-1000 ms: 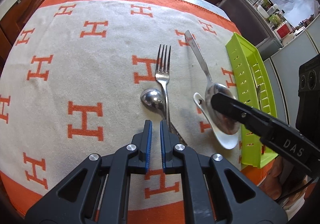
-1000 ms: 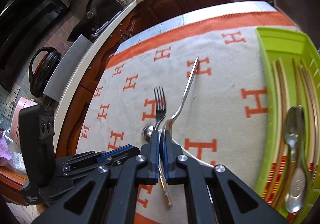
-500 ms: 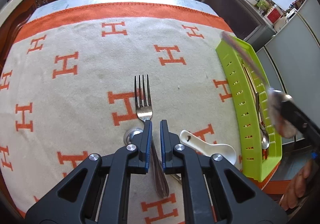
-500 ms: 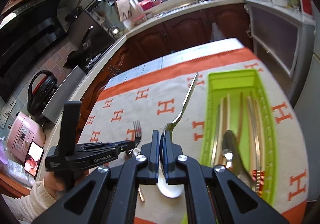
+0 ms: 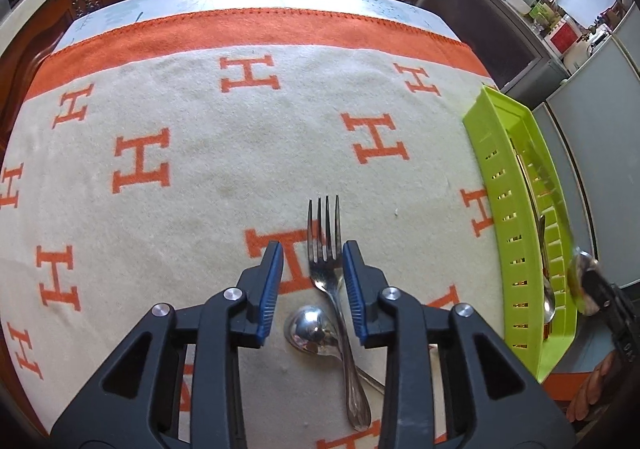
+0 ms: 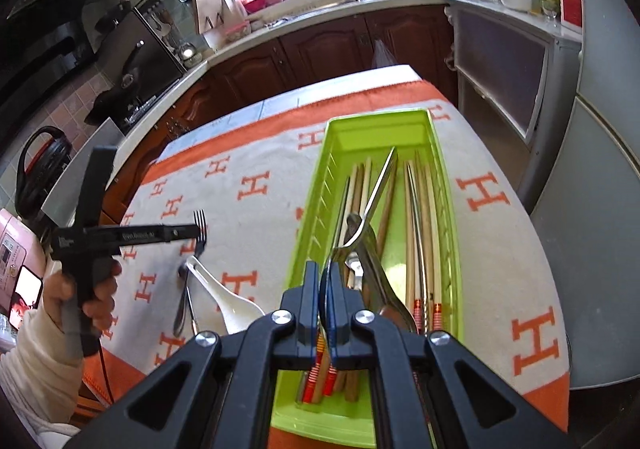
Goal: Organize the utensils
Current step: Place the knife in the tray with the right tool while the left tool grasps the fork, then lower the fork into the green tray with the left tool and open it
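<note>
My left gripper (image 5: 313,249) is open, its blue pads either side of a steel fork (image 5: 329,249) lying on the cloth, tines pointing away. A small steel spoon (image 5: 310,331) lies under the fork's handle. My right gripper (image 6: 329,273) is shut on the bowl of a large steel spoon (image 6: 374,197), its handle pointing forward over the green tray (image 6: 312,217). The tray holds several chopsticks (image 6: 418,217) and another spoon (image 6: 384,281). A white ceramic spoon (image 6: 224,297) lies beside the fork in the right wrist view.
The orange-and-cream H-pattern cloth (image 5: 192,177) covers the table. The green tray (image 5: 492,185) sits at the table's right edge. Dark wooden cabinets (image 6: 320,53) and a kitchen counter stand beyond the table.
My left gripper has opened and moved forward around the fork. My right gripper has carried the large spoon rightward from the cloth to above the green tray.
</note>
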The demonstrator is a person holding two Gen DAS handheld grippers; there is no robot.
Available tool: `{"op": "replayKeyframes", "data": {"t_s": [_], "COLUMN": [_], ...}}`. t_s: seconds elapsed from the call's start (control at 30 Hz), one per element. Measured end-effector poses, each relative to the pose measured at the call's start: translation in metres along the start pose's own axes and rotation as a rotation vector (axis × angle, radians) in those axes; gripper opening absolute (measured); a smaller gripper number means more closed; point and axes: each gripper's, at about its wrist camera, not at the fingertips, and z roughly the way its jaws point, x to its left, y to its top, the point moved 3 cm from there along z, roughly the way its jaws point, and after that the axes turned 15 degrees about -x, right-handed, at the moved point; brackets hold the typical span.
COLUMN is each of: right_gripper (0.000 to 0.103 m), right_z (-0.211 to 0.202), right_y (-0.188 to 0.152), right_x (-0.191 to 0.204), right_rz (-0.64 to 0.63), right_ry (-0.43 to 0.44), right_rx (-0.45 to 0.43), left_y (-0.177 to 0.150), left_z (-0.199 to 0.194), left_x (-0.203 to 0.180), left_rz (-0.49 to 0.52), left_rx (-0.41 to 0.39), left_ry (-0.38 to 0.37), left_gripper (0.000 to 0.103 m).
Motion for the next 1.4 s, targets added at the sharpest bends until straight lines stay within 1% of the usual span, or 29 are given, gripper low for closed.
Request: {"op": "replayKeyframes", "data": {"t_s": [0.07,0.23,0.33,0.6,0.77,0.87,0.93,1.0,1.13,1.23,1.27,1.3,1.4], "right_gripper": [0.003,0.003,0.005,0.005,0.006,0.005,0.005,0.005,0.005,0.005,0.006,0.006,0.005], "right_z": [0.003,0.002,0.002,-0.007,-0.004,-0.001,0.000,0.001,0.001,0.001,0.000,0.000,-0.003], "right_y": [-0.002,-0.001,0.000,0.006,0.003,0.000,-0.001,-0.001,0.000,0.001,0.001,0.000,0.001], "right_x": [-0.003,-0.006,-0.009,-0.006,-0.007,-0.006,-0.004,-0.002,0.000,0.000,0.000,0.001,0.003], "right_rz": [0.008,0.018,0.028,0.033,0.051,0.060,0.061,0.057,0.061,0.076,0.084,0.089,0.093], "right_ry": [0.001,-0.002,-0.016,-0.012,-0.016,-0.012,-0.007,-0.007,0.000,0.006,0.010,0.013,0.021], "right_rx": [0.020,0.034,0.050,0.033,0.045,0.054,0.059,0.060,0.052,0.052,0.053,0.052,0.046], "left_y": [0.002,0.004,0.005,0.011,0.009,0.003,0.001,0.000,-0.001,0.000,0.001,0.003,0.005], "left_z": [0.002,0.010,0.014,0.025,0.025,0.022,0.021,0.021,0.017,0.010,0.006,0.003,-0.007], "left_x": [0.001,0.006,0.009,0.005,-0.002,-0.006,-0.005,-0.001,0.003,0.005,0.005,0.006,0.007], "left_rz": [0.009,0.018,0.029,0.114,0.163,0.196,0.189,0.157,0.119,0.088,0.078,0.070,0.054], "left_rx": [-0.006,-0.003,-0.025,-0.086,-0.113,-0.129,-0.131,-0.128,-0.131,-0.128,-0.129,-0.130,-0.133], "left_ry": [-0.018,-0.067,-0.097,-0.201,-0.237,-0.247,-0.253,-0.268,-0.263,-0.251,-0.252,-0.251,-0.233], "left_gripper": [0.028,0.028,0.028,0.028,0.028,0.023,0.016,0.012,0.010,0.007,0.001,0.000,0.000]}}
